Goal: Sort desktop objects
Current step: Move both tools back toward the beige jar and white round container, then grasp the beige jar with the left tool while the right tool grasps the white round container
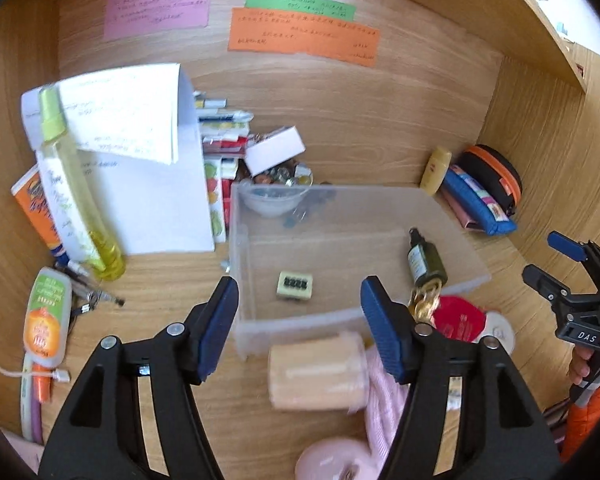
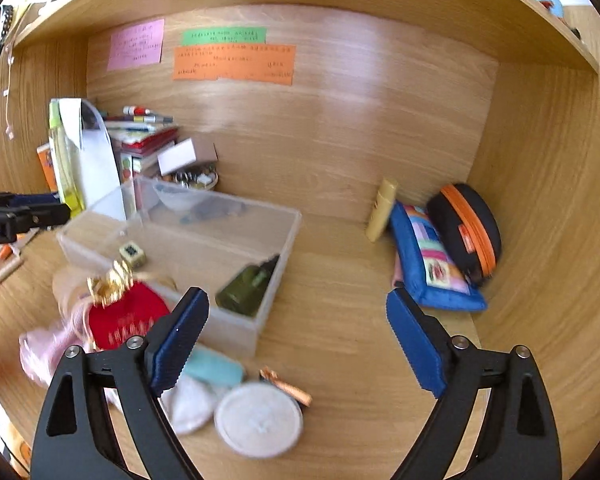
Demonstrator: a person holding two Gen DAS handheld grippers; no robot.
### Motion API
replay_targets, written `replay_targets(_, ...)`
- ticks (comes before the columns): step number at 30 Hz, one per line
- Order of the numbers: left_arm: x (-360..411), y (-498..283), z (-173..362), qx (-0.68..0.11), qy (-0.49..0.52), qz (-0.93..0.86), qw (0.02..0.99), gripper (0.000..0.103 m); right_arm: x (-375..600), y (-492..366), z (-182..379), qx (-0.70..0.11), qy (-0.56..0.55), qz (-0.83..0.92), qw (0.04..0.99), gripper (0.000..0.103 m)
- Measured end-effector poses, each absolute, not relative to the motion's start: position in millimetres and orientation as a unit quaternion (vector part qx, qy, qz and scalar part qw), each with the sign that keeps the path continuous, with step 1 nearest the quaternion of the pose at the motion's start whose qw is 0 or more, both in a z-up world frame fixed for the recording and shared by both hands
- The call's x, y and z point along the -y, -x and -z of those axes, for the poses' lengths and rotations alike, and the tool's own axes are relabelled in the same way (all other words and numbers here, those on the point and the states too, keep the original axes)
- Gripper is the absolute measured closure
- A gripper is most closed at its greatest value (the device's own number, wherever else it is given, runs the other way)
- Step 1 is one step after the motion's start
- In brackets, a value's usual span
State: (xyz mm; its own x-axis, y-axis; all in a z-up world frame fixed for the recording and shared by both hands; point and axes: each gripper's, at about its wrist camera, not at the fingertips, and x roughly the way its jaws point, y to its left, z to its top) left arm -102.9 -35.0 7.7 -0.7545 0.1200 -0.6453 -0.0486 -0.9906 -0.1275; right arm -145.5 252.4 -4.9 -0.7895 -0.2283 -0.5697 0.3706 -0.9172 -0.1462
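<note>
Both grippers, left (image 1: pixel 300 328) and right (image 2: pixel 298 338), are hovering with jaws spread wide, gripping nothing, over the bin (image 1: pixel 452 216) holding a bottle (image 1: pixel 424 262)

Bare desk (image 2: pixel 340 340) lies between the clear bin (image 2: pixel 276 256) and blue pouch (image 2: pixel 432 264); clutter crowds the bin's left.

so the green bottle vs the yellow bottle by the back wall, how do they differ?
The green bottle is dark and lies on its side inside the clear bin; the yellow bottle is pale, outside the bin, and stands leaning against the back wall beside the blue pouch. Neither is held.
</note>
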Motion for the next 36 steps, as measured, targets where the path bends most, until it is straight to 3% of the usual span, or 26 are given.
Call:
replay_targets(14, 29, 86, 32, 0.064, 0.411, -0.908, 0.05, 0.04, -276, 125, 48, -0.091, -0.347, 0.916, 0.178, 0.014)
replay_targets(22, 19, 87, 47, 0.069, 0.43, -0.898, 0.061, 0.031, -276, 123, 68, -0.061, -0.387, 0.897, 0.205, 0.014)
replay_targets(36, 34, 86, 61, 0.063, 0.446, -0.892, 0.039, 0.029, -272, 132, 90, -0.09, -0.415, 0.885, 0.191, 0.014)
